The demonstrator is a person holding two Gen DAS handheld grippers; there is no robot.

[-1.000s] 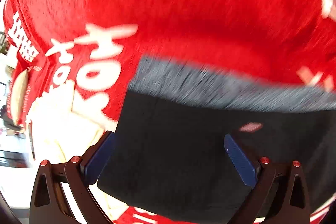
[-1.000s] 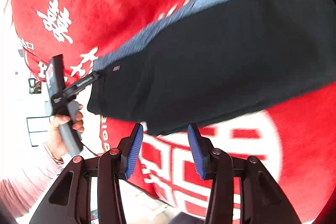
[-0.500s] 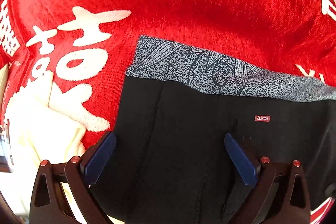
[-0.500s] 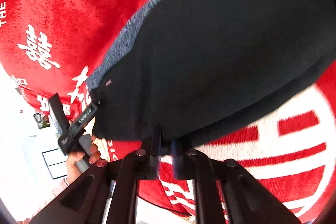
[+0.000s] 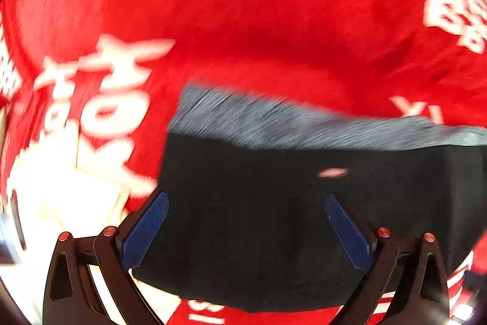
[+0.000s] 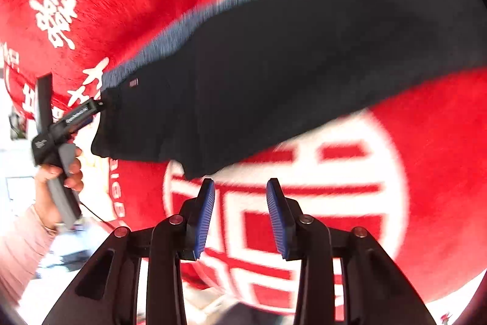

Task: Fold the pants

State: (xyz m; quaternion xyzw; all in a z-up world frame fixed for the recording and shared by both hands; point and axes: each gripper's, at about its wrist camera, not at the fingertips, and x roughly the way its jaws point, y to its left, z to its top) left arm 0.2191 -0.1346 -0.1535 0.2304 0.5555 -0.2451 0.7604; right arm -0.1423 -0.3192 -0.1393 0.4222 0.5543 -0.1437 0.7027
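Black pants [image 5: 274,218] with a grey patterned waistband [image 5: 274,124] lie folded on a red cloth with white characters [image 5: 258,5]. My left gripper [image 5: 246,221] is open, its blue pads wide apart over the pants' near part. In the right wrist view the pants [image 6: 289,66] stretch across the upper frame, and my right gripper [image 6: 240,212] is open just below their lower edge, over a white round emblem [image 6: 350,188]. The left gripper [image 6: 82,114] also shows there, at the pants' left corner, held by a hand [image 6: 57,172].
A cream cloth [image 5: 61,203] lies at the left edge of the red cloth. The red cloth's edge and a bright room show at the left of the right wrist view.
My right gripper was shut at the pants' lower edge half a second ago; it has opened and pulled back. The left gripper stays open and has drawn back slightly; both views are motion-blurred.
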